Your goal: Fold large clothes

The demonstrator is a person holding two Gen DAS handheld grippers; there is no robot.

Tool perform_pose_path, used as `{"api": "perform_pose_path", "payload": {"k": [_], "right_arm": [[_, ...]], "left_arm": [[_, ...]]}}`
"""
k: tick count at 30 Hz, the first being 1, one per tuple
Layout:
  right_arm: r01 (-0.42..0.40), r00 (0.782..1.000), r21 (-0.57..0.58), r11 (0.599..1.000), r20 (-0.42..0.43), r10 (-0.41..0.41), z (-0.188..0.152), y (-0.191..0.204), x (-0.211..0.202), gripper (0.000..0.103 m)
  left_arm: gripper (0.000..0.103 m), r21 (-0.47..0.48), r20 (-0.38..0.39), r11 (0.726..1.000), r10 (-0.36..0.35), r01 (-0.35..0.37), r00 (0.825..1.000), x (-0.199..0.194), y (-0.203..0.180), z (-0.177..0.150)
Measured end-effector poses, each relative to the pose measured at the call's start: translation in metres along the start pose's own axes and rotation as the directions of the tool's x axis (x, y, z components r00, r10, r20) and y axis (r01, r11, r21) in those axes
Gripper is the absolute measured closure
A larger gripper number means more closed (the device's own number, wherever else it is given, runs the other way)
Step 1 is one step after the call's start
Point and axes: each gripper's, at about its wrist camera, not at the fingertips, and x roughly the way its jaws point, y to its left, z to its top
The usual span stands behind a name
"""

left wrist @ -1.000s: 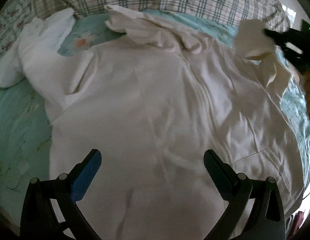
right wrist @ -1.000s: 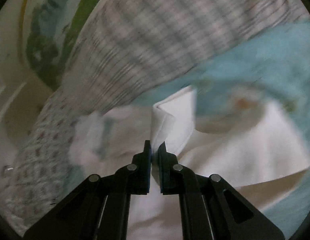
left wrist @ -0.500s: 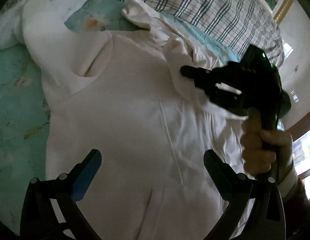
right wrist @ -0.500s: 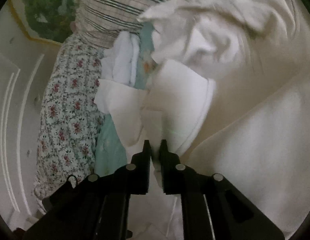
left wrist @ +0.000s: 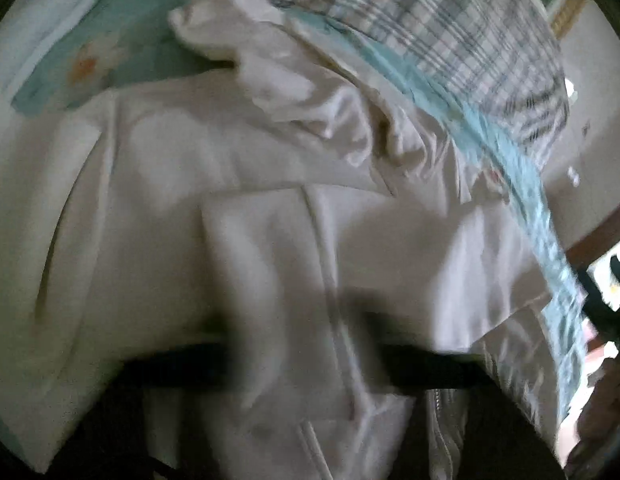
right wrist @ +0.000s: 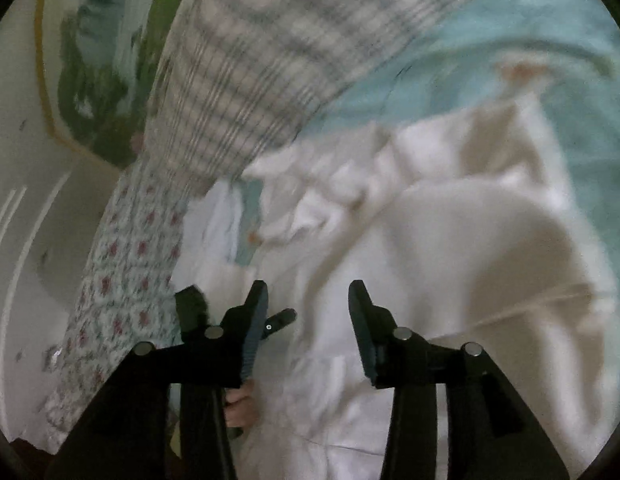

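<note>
Bed, dim room, both views smeared by motion.

Left wrist view, from the left: a pale white bundle of cloth point(left wrist: 50, 20) at the top corner, then the light teal bedsheet with a printed flower point(left wrist: 110, 52). The large white zip-front garment point(left wrist: 190, 184) lies spread over the sheet and fills most of the view. Its hood or collar end point(left wrist: 294, 76) is bunched toward the blue-and-grey plaid pillow point(left wrist: 449, 28), and a sleeve point(left wrist: 270, 240) is folded across the chest, ending just beside the zipper line. The left gripper point(left wrist: 306, 368) shows only as dark blurred bars low over the cloth; I cannot tell how far its fingers are parted or whether they hold anything.

Right wrist view, from the left: a cream wall with a green-toned framed picture point(right wrist: 98, 48), a floral-print quilt with small red flowers point(right wrist: 122, 272), the plaid pillow point(right wrist: 270, 60), then the white garment point(right wrist: 449, 248) on teal sheet point(right wrist: 489, 40). The right gripper point(right wrist: 308, 328) hangs above the garment, fingers spread wide, nothing between them. No containers seen.
</note>
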Motion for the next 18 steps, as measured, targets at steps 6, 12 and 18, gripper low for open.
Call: {"api": "perform_pose_path", "payload": {"k": [6, 12, 18], "right_arm": [[0.218, 0.968, -0.010, 0.976, 0.125, -0.216, 0.025, -0.030, -0.056, 0.044], [0.377, 0.926, -0.061, 0.924, 0.016, -0.376, 0.059, -0.064, -0.007, 0.038], [0.481, 0.857, -0.117, 0.869, -0.147, -0.494, 0.071, -0.100, 0.070, 0.068]], "left_arm": [[0.092, -0.002, 0.126, 0.985, 0.171, -0.172, 0.977, -0.049, 0.020, -0.005], [0.092, -0.036, 0.076, 0.990, 0.138, -0.136, 0.988, -0.050, 0.041, -0.020], [0.092, -0.047, 0.060, 0.993, 0.115, -0.112, 0.992, -0.049, 0.038, -0.025]]}}
